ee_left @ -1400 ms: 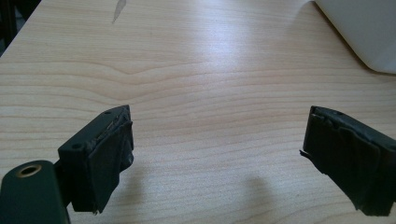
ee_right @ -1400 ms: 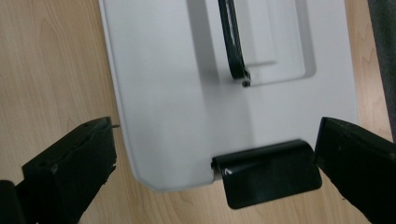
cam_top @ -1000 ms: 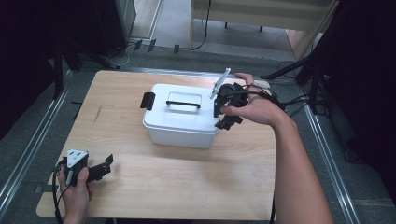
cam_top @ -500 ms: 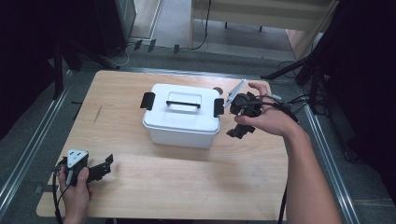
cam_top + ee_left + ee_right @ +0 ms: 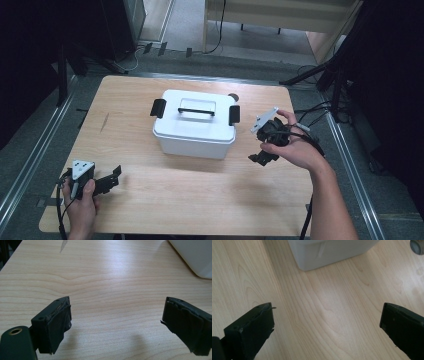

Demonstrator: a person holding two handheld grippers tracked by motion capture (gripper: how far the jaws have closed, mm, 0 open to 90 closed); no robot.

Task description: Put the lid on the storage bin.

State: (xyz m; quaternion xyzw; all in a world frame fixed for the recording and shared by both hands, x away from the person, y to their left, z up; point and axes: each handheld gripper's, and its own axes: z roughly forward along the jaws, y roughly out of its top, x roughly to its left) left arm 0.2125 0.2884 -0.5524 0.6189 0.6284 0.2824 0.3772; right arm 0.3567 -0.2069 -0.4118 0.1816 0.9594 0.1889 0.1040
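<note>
A white lidded box [image 5: 195, 127] with a black top handle [image 5: 196, 111] and a black clip on each end stands mid-table. Its corner shows at the top of the right gripper view [image 5: 329, 251] and at the upper right of the left gripper view [image 5: 192, 255]. My right gripper [image 5: 263, 157] is held open just right of the box, above bare wood; its jaws stand wide apart [image 5: 327, 332]. My left gripper [image 5: 114, 176] rests open near the table's front left corner, with nothing between its pads [image 5: 116, 325].
The wooden table [image 5: 165, 200] has free room in front of the box and along its left side. A small round dark mark [image 5: 233, 96] lies behind the box. Metal rails [image 5: 35, 150] run along both table sides, and cables trail at the right.
My right gripper has moved away from the box's right clip, down and to the right, and now hovers over bare wood. The left gripper has stayed put.
</note>
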